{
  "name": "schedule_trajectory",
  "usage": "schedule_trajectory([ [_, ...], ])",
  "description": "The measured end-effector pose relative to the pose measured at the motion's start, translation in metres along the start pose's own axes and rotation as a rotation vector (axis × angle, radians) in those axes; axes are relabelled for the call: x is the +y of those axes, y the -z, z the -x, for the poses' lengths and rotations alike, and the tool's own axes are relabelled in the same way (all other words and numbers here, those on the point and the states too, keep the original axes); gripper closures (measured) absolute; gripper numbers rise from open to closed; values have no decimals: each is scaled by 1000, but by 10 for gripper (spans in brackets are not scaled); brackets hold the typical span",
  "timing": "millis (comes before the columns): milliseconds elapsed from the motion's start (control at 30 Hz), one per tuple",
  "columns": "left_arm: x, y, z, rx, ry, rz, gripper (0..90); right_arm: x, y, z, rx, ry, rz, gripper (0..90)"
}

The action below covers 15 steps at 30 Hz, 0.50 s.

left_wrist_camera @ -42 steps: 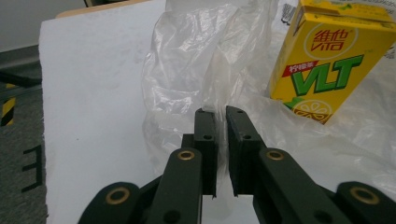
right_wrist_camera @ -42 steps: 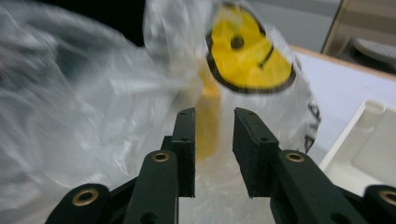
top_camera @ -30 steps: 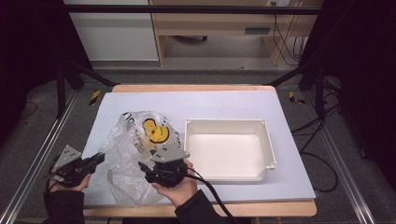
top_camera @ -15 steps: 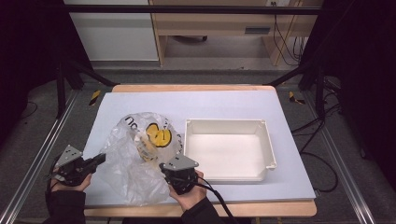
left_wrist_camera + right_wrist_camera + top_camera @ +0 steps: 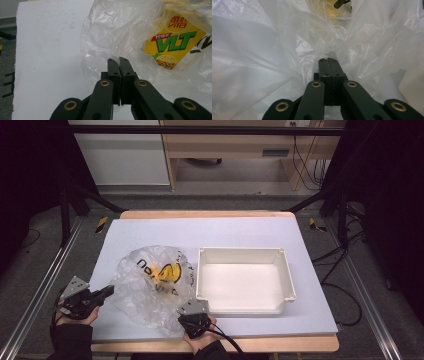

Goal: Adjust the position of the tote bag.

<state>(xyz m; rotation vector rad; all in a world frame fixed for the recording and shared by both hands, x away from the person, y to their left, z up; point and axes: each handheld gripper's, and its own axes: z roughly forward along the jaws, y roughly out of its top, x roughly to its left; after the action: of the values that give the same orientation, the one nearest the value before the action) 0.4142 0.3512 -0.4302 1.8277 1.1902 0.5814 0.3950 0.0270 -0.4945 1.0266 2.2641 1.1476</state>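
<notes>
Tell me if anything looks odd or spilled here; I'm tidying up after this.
Nothing is spilled or damaged. The clear plastic bag lies crumpled on the table with a yellow drink carton inside, pinched by the left tool and the right tool. The white tray sits square and empty.

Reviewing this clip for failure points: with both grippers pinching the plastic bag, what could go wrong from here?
The left gripper and right gripper each clamp only a thin fold of the clear plastic bag, so the film may tear or slip out if pulled apart. The yellow drink carton lies loose inside; lifting unevenly could tip it out onto the table rather than into the white bin.
</notes>
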Motion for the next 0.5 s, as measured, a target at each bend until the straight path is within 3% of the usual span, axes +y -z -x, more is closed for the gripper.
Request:
schedule_trajectory([
  [67, 0, -1, 0, -3, -2, -2, 890, 0, 0, -1, -2, 8, -2, 900],
  [133, 0, -1, 1, -5, -1, 2, 889, 2, 3, 2, 27, 2, 6, 860],
  [333, 0, 0, 2, -6, -1, 10, 889, 20, 32, 5, 77, 0, 118, 776],
  [500, 0, 0, 2, -9, -4, 10, 889, 44, 54, 4, 83, 32, 204, 723],
])
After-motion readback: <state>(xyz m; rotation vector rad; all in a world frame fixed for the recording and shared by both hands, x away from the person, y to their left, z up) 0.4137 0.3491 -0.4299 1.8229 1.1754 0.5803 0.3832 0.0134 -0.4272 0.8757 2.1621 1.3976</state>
